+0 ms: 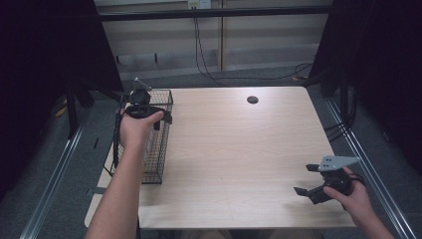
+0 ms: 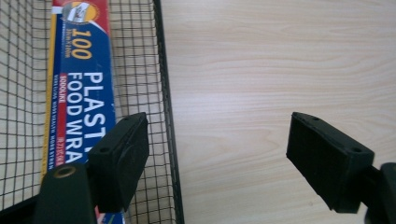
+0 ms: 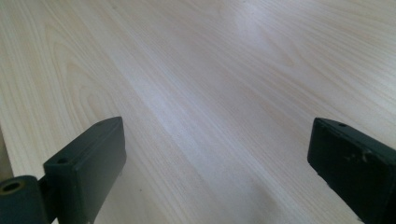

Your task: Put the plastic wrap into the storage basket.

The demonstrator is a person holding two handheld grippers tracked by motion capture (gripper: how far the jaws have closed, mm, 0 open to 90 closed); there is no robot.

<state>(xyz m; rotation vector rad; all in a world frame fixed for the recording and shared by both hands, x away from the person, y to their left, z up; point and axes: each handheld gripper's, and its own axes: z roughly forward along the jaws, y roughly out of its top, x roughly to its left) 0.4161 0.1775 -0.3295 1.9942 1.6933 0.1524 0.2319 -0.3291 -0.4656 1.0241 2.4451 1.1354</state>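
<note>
While the left gripper (image 2: 217, 161) hovers spread and empty over the basket (image 1: 158, 139) rim at frame left, the wrap box (image 2: 81, 93) lies inside; the right gripper (image 1: 311, 181), spread too, waits lower right above the tabletop (image 1: 234, 149).

Bare forearms; black grippers with blocky screwed jaws, one grey-plated (image 1: 338, 162).

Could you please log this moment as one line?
left gripper open above wire basket | plastic wrap box inside | right gripper open, empty
</note>
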